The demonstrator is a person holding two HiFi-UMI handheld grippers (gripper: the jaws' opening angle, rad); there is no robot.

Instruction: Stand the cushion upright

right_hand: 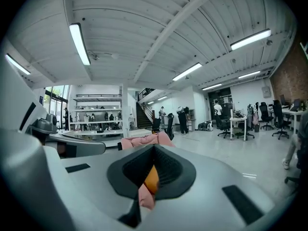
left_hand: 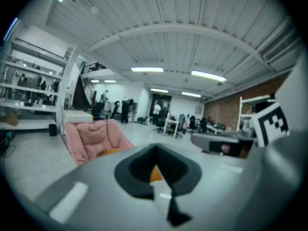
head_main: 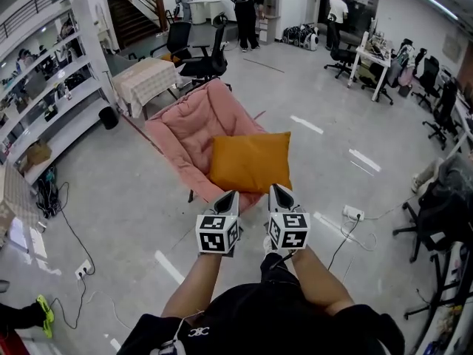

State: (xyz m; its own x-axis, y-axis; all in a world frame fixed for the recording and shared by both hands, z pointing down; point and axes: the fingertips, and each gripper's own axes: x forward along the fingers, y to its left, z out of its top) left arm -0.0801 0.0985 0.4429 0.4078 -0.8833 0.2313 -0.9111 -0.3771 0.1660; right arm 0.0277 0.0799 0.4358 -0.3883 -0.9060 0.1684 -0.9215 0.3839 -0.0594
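Grey polished concrete floor (head_main: 118, 198) fills most of the head view. White open shelving (head_main: 55, 113) runs along the upper left edge of the frame. A desk covered with a pale checked cloth (head_main: 148, 80) stands near the upper centre-left, and black swivel office chairs (head_main: 203, 58) stand just beyond it.

A pink padded folding lounge chair (head_main: 196, 117) stands on the floor at centre frame. The square orange fabric cushion (head_main: 250, 161) lies face-down across the front half of its seat, not on edge, with its near border over the seat's front rim.

The left gripper (head_main: 229, 194) and the right gripper (head_main: 276, 188) are side by side at lower centre, each carrying a marker cube, and their tips point at the cushion's near border. From these views I cannot tell whether they touch it.

Left fingers: together, nothing between them, with a sliver of orange showing beyond the tips. Right fingers: together, nothing between them, with orange and pink showing beyond.
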